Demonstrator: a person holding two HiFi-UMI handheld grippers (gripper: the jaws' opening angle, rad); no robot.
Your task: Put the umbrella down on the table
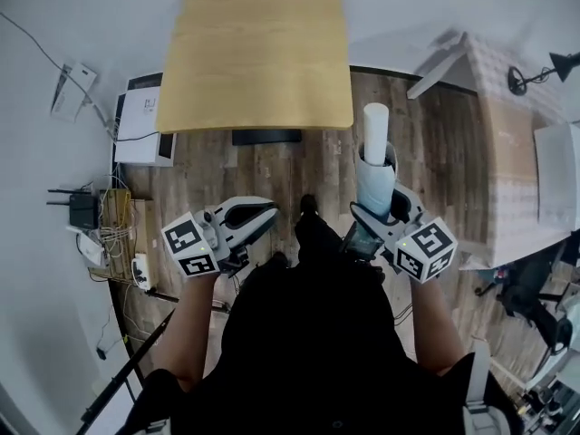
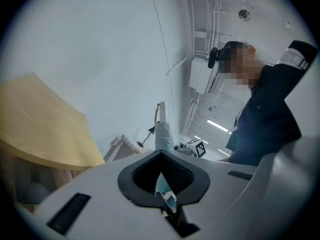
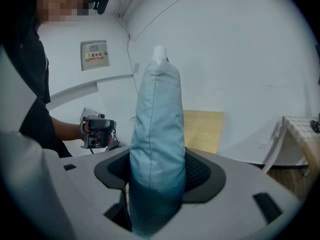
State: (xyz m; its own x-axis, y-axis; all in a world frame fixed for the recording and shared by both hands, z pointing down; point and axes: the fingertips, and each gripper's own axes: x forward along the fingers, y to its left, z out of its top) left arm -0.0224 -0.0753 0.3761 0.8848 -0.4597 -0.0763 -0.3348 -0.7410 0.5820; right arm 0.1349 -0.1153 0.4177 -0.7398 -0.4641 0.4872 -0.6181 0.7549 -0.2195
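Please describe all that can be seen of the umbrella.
The umbrella is folded: a pale blue fabric bundle with a white cylindrical end at its far tip. The right gripper is shut on its near part, the jaws pressing the fabric from both sides. It points forward toward the wooden table but is held in the air short of it, touching nothing else.

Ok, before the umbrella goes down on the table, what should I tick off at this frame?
1. Grip: ok. The right gripper has its jaws closed on the fabric of the folded light-blue umbrella.
2. Landing spot: ok. The wooden table shows a bare top in the head view.
3. Umbrella over the table: not ok. It appears to be held over the wood floor, short of the table's near right corner.
4. Other gripper clear: ok. The left gripper is shut on nothing, off to the left.
5. Umbrella strap fastened: cannot tell.
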